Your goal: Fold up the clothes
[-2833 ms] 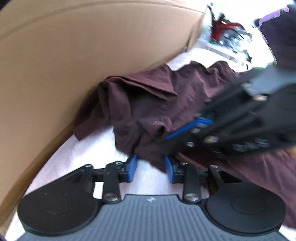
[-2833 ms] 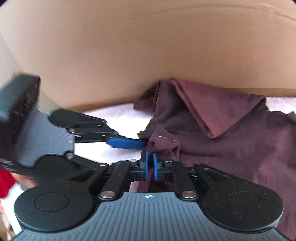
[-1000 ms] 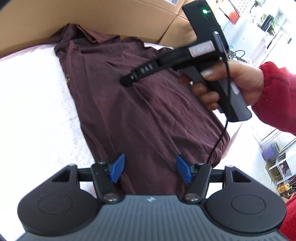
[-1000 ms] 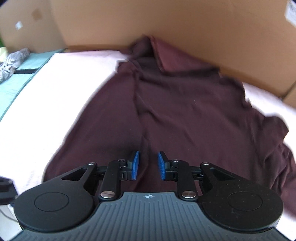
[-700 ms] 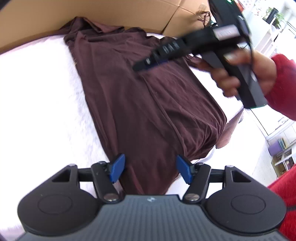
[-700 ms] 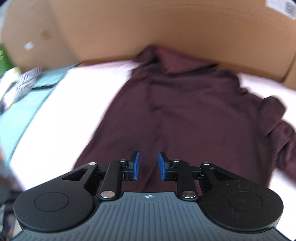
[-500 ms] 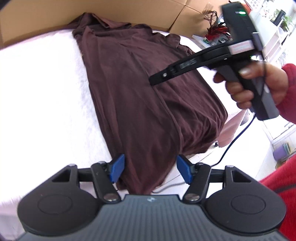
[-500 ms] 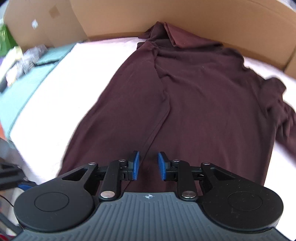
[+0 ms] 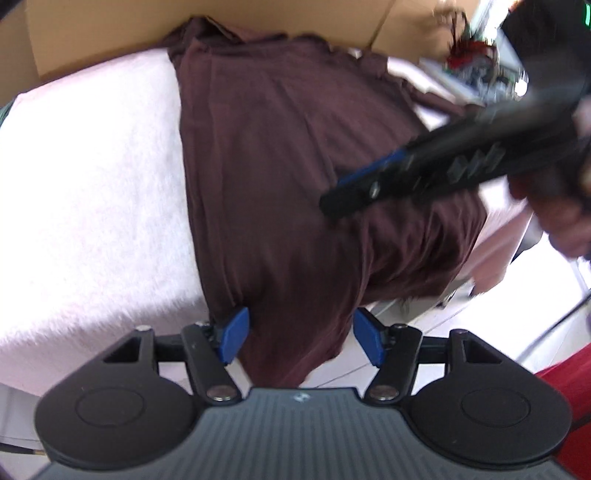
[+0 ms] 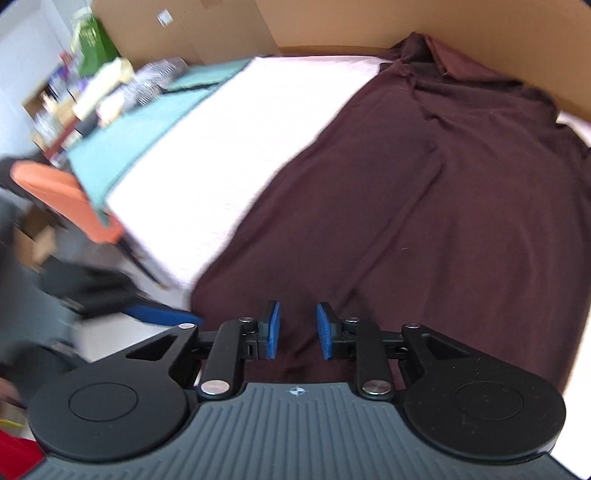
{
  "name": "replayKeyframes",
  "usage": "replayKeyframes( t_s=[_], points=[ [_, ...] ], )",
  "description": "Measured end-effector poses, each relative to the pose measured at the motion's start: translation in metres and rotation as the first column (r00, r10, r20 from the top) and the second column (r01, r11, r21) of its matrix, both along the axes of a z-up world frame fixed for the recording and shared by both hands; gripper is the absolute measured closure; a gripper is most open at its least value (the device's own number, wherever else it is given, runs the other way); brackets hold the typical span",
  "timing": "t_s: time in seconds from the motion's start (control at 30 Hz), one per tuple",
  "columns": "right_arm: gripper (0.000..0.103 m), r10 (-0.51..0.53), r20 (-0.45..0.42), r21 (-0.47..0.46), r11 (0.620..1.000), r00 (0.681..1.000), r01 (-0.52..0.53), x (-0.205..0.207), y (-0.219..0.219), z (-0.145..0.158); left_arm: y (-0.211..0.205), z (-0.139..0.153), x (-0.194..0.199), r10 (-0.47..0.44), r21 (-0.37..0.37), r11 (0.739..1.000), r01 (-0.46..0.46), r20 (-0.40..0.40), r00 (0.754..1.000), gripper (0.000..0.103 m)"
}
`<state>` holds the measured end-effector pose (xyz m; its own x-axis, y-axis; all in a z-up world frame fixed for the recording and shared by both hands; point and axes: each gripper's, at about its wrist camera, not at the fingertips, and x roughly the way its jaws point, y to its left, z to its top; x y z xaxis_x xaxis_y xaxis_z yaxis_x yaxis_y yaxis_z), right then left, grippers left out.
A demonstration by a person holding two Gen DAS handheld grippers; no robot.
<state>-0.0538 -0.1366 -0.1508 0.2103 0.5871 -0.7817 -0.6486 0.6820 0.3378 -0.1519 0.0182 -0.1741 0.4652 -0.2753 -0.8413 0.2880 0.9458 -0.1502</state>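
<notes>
left wrist view: maroon shirt [image 9: 295, 155] lies spread lengthwise on a desk [image 9: 92, 177] covered in white-pink fleece, collar end up against the cardboard wall [image 9: 110, 33], hem end draped over the near desk edge. left gripper [image 9: 301, 338] hovers at that hanging hem, jaws spread wide, cloth showing between them but the pads not pressing on it. nothing held.

right wrist view: right gripper [image 10: 298, 330] sits over the same hem further along, jaws parted by a narrow gap, fabric visible below them, not pinched as far as i can tell. shirt [image 10: 424, 203] shows a long ridge down the middle and a bunched sleeve at the far right.

judgement: unfolded so far; likely next step is taking the hem at two corners.

risks:
- hem hangs off the edge, so a one-sided grab could drag the whole shirt off the desk.
- the narrower right jaws may catch only one layer, or miss the edge, leaving a skewed fold.
- centre ridge and crumpled sleeve would get folded in as creases if not flattened.
- the two grippers are close; they could knock together over the hem.

surroundings: teal mat [image 10: 140, 122] and clutter beyond the desk's left side, orange chair [image 10: 66, 199] below it; cardboard wall limits room at the collar end. both frames blurred.
</notes>
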Motion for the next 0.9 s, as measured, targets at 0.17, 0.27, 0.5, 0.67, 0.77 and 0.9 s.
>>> replayKeyframes(
  t_s=[0.17, 0.27, 0.5, 0.67, 0.77, 0.9],
  points=[
    [0.078, -0.058, -0.026, -0.038, 0.998, 0.998, 0.057, -0.011, -0.005, -0.006, 0.003, -0.007, -0.010, -0.008, 0.031, 0.999, 0.009, -0.039, 0.999, 0.041],
    [0.075, -0.091, -0.029, -0.015, 0.996, 0.995, 0.090, -0.016, -0.007, 0.000, 0.004, 0.004, -0.017, -0.048, 0.033, 0.998, 0.047, 0.010, 0.999, 0.038],
    [0.073, -0.099, -0.033, 0.005, 0.995, 0.994, 0.100, -0.032, 0.018, -0.003, 0.009, -0.020, 0.002, -0.092, 0.051, 0.994, 0.093, -0.017, 0.996, 0.037],
    [0.070, -0.152, -0.043, 0.007, 0.988, 0.987, 0.152, -0.041, 0.011, 0.008, 0.023, -0.019, -0.007, -0.116, 0.047, 0.992, 0.117, -0.023, 0.993, 0.037],
    [0.068, -0.232, -0.035, -0.031, 0.972, 0.972, 0.231, -0.045, 0.010, -0.001, 0.023, -0.016, -0.011, -0.145, 0.045, 0.988, 0.146, -0.013, 0.989, 0.033],
    [0.069, -0.313, -0.035, -0.002, 0.950, 0.949, 0.314, -0.054, -0.005, 0.005, 0.029, -0.011, -0.013, -0.169, 0.042, 0.985, 0.170, -0.022, 0.985, 0.034]
  ],
)
